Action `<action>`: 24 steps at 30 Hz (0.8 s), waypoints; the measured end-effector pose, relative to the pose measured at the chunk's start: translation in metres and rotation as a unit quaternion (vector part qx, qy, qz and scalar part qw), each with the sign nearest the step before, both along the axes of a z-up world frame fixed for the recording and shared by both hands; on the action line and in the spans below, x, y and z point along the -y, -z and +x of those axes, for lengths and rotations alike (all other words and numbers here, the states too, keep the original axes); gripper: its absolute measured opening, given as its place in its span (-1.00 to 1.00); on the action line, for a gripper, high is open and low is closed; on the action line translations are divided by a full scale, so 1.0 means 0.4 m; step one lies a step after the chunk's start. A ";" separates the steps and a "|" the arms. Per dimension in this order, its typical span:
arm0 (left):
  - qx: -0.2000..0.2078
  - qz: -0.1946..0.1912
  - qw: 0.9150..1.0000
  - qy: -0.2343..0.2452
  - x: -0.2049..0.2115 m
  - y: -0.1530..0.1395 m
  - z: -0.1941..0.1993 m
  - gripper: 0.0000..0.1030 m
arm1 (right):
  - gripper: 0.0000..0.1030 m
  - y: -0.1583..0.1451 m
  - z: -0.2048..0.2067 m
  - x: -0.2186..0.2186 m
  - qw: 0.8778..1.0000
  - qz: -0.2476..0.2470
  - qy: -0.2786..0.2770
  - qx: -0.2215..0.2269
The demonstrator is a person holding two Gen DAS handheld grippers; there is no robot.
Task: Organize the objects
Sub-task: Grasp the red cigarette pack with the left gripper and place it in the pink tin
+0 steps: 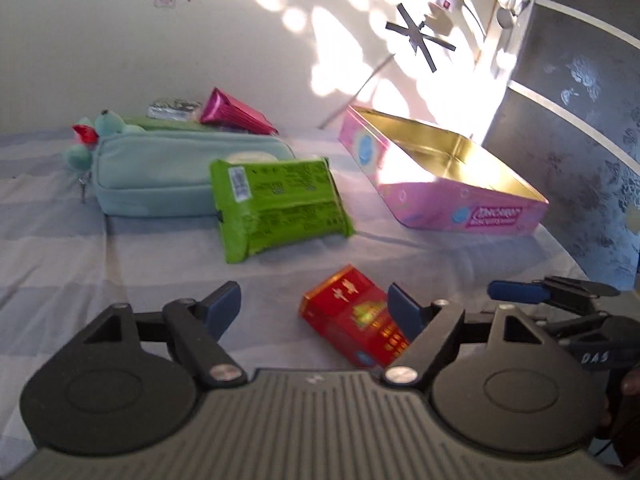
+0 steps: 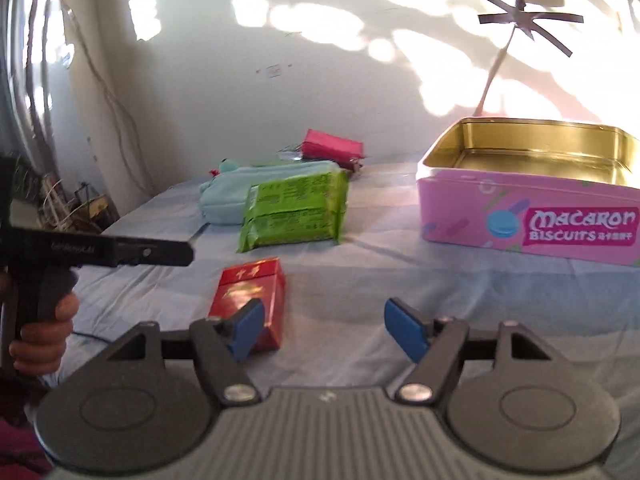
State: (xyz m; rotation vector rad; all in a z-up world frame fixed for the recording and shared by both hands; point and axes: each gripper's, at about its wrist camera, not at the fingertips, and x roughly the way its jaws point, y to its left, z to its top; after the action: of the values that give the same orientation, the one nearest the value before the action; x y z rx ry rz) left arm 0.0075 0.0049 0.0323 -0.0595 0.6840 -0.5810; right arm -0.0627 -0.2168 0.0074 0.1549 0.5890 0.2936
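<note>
Since the red cigarette pack (image 1: pixel 356 320) near the bed's front edge looks light, stiff and crushable, I'd pinch its long sides; left tongs (image 1: pixel 314 306) and right tongs (image 2: pixel 324 330) both gape empty.

- Left gripper (image 1: pixel 314 306): two dark grey plastic arms on round pivot discs, with silver screw heads at the joints and blue pads on the fingers (image 1: pixel 224 304).
- A ribbed grey housing spans the base between the discs.
- Right gripper (image 2: pixel 324 328): same build, with brighter blue pads.
- Seen from the side, the left gripper has a long black body with small pale lettering and a black pistol-style handle.
- A hand (image 2: pixel 42 330) wraps that handle.
</note>
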 end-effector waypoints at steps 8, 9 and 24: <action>-0.100 0.006 0.995 0.012 0.066 0.059 0.035 0.06 | 0.23 0.045 0.026 -0.151 0.993 -0.069 -0.101 0.008; -0.110 0.009 0.994 0.014 0.080 0.069 0.041 0.03 | 0.25 0.053 0.035 -0.166 0.991 -0.082 -0.101 0.006; 0.057 0.007 0.988 0.143 0.466 -0.132 0.109 -0.09 | 0.18 -0.034 0.037 -0.006 0.968 -0.164 0.110 0.157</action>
State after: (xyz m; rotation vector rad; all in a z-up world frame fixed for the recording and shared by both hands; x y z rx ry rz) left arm 0.0512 -0.1816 0.0849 0.0863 0.5884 -0.8493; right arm -0.0478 -0.2144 0.0208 -0.1438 0.2942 0.0002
